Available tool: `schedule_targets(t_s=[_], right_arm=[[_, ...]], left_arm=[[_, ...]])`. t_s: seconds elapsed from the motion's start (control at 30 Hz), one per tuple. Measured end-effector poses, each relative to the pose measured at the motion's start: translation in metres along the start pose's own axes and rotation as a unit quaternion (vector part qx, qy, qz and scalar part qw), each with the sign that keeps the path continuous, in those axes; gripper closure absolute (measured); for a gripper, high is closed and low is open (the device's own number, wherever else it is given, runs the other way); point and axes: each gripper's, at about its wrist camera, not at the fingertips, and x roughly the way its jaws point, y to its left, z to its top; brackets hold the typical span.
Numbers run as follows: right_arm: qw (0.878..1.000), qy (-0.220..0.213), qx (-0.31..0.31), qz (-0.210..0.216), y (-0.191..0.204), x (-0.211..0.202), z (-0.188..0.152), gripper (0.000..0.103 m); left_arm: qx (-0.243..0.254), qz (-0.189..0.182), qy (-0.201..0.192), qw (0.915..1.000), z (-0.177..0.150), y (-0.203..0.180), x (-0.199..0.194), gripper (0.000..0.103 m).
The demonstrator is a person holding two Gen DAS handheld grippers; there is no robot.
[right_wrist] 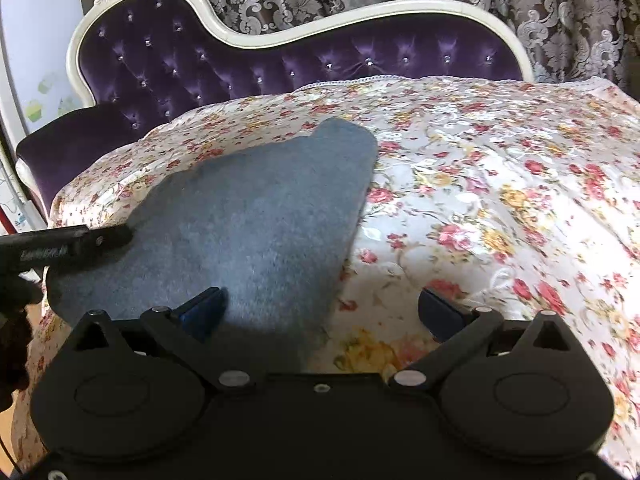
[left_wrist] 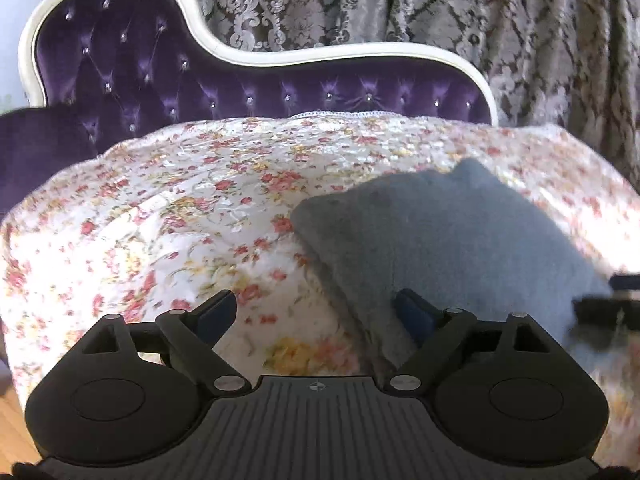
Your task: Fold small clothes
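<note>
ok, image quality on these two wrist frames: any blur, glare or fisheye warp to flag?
Left wrist view: strong glare whitens the floral bedspread at left and far right; the grey fuzzy folded cloth looks soft, and the right gripper at the frame edge is smeared. Right wrist view: more even light, cloth sharper; the purple tufted headboard bows from fisheye distortion.

Left gripper (left_wrist: 316, 312), jaws apart, hovers at grey cloth (left_wrist: 448, 248) on floral cover (left_wrist: 160, 208).
</note>
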Motion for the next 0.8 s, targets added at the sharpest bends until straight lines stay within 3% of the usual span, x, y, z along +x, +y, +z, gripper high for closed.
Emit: schedule_targets(t_s=[0.2,0.5,0.73,0.8], right_arm=[[0.999,-0.013,-0.021,-0.028,0.007,-0.018,-0.002,0.000],[0.994,-0.103,0.001,-0.039,0.014,-0.067,0.008,0.000],[0.994,-0.108,0.024,-0.001,0.022,-0.083,0.016,0.001],[0.994,-0.111,0.022,0.008,0.027,-0.088,0.014,0.000]], left_arm=[[-0.011,0.006,-0.002,0.9999,-0.002,0.007,-0.016,0.016],[-0.056,-0.004,0.012,0.9984,0.007,0.005,-0.050,0.016],[-0.023,0.092,0.072,0.9929,0.020,-0.019,-0.063,0.016],[-0.017,0.093,0.073,0.9928,0.020,-0.022,-0.068,0.016]])
